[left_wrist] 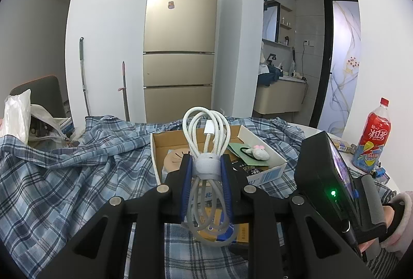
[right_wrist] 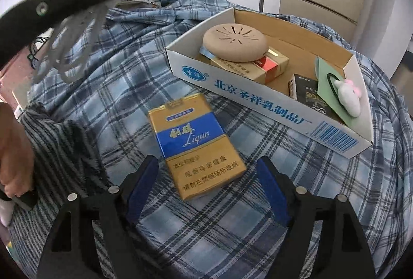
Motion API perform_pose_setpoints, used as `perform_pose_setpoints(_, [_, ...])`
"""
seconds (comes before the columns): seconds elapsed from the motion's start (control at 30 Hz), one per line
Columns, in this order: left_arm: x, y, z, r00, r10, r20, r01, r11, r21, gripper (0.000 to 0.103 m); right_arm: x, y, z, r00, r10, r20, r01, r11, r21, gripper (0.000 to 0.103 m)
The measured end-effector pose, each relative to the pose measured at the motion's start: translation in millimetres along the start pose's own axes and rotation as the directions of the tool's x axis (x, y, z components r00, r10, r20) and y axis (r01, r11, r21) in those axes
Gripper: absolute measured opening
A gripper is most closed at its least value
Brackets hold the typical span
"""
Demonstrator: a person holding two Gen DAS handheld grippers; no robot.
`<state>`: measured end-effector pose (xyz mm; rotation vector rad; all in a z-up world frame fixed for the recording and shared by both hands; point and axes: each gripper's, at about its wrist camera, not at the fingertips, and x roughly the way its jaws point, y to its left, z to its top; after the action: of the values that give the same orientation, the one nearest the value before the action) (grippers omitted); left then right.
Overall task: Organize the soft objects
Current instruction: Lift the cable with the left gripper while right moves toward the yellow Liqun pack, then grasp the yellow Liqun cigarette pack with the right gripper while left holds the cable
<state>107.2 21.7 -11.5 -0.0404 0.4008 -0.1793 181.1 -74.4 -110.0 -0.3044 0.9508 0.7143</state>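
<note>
The right gripper (right_wrist: 206,191) hangs with its blue-padded fingers (right_wrist: 140,191) spread wide on either side of the near end of a yellow-and-blue cigarette pack (right_wrist: 197,144), which lies flat on the plaid cloth (right_wrist: 129,77) covering the worktop; the pads are apart from the pack's edges and nothing is gripped. The pack lies at a slight slant to the line between the pads, so a clean pickup would seem to call for squaring the fingers to its long sides, lowering until the tips nearly meet the cloth, then closing gently, since a soft pack is likely to crumple and loose fabric could get pinched in with it.

Just beyond stands the open cardboard tray (right_wrist: 258,95), already holding a round beige disc (right_wrist: 235,42) on top of other small boxes, a dark packet and a white plush toy (right_wrist: 348,98) on a green card; the bare cardboard floor behind them looks like the easiest spot for a drop.

The left gripper (left_wrist: 205,170) is clamped on a coiled white cable (left_wrist: 206,129) at its grey strap, held aloft over the tray's near end, with a red drink bottle (left_wrist: 374,139) off to the right on the worktop. Keeping that cable's dangling loops clear of the right hand's path would help.
</note>
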Motion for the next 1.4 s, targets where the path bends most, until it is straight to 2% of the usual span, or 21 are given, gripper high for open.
perform_pose_setpoints(0.17, [0,0,0,1.000,0.000,0.000,0.000,1.000,-0.002,0.023,-5,-1,1,0.999,0.024,0.028,-0.024,1.000,0.001,0.078])
perform_pose_setpoints(0.23, [0,0,0,1.000,0.001,0.000,-0.001,1.000,-0.003,0.023,-4,0,-1,1.000,0.023,0.019,-0.023,1.000,-0.003,0.072])
perform_pose_setpoints(0.27, [0,0,0,1.000,0.001,0.000,-0.001,1.000,-0.003,0.023,-2,0,-1,1.000,0.017,0.005,-0.017,1.000,-0.007,0.062])
perform_pose_setpoints(0.33, [0,0,0,1.000,0.000,0.000,0.000,1.000,-0.002,0.023,-4,2,-2,1.000,0.009,-0.003,-0.009,1.000,-0.012,0.061])
perform_pose_setpoints(0.47, [0,0,0,1.000,0.000,0.002,0.000,1.000,-0.002,0.023,-8,-7,-5,0.994,-0.087,-0.071,0.090,0.995,0.035,0.058])
perform_pose_setpoints(0.57, [1,0,0,1.000,-0.002,0.000,0.002,1.000,0.000,0.023,-14,-27,-10,0.981,-0.113,-0.159,0.136,0.980,0.143,0.057])
perform_pose_setpoints(0.63, [1,0,-1,1.000,-0.003,-0.001,0.003,1.000,0.001,0.023,-17,-37,-13,0.979,-0.086,-0.186,0.121,0.975,0.187,0.059])
perform_pose_setpoints(0.67, [1,0,-1,1.000,-0.003,-0.001,0.003,1.000,0.001,0.023,-19,-39,-14,0.980,-0.060,-0.187,0.094,0.979,0.179,0.060])
perform_pose_setpoints(0.7, [1,0,-1,1.000,-0.002,-0.001,0.002,1.000,0.001,0.023,-18,-38,-14,0.981,-0.049,-0.190,0.077,0.986,0.145,0.065])
perform_pose_setpoints(0.73, [1,0,-1,1.000,-0.002,-0.002,0.002,1.000,0.001,0.023,-17,-34,-16,0.980,-0.056,-0.192,0.078,0.992,0.104,0.068])
perform_pose_setpoints(0.8, [1,0,-1,1.000,-0.003,-0.003,0.003,1.000,0.001,0.023,-16,-32,-17,0.980,-0.093,-0.177,0.108,0.991,0.078,0.070])
perform_pose_setpoints(0.83, [1,0,-1,1.000,-0.003,-0.003,0.003,1.000,0.000,0.023,-16,-31,-17,0.981,-0.084,-0.172,0.099,0.992,0.075,0.070])
perform_pose_setpoints(1.1, [1,-1,-1,1.000,-0.004,-0.002,0.004,1.000,0.004,0.023,-22,-17,-18,0.988,0.053,-0.144,-0.049,0.998,0.033,0.072])
perform_pose_setpoints(1.17, [1,-1,0,1.000,-0.004,-0.002,0.004,1.000,0.005,0.023,-20,-16,-17,0.991,0.021,-0.131,-0.015,0.999,0.046,0.072])
perform_pose_setpoints(1.27, [1,-1,0,1.000,-0.005,-0.002,0.005,1.000,0.004,0.023,-22,-15,-13,0.996,-0.083,-0.036,0.087,0.991,0.106,0.072])
perform_pose_setpoints(1.33, [1,-1,0,1.000,-0.004,-0.003,0.004,1.000,0.003,0.023,-25,-12,-9,0.985,-0.171,0.032,0.166,0.978,0.126,0.072])
perform_pose_setpoints(1.4, [2,0,0,1.000,-0.004,-0.005,0.004,1.000,0.003,0.023,-24,-10,-6,0.986,-0.156,0.052,0.149,0.982,0.114,0.072])
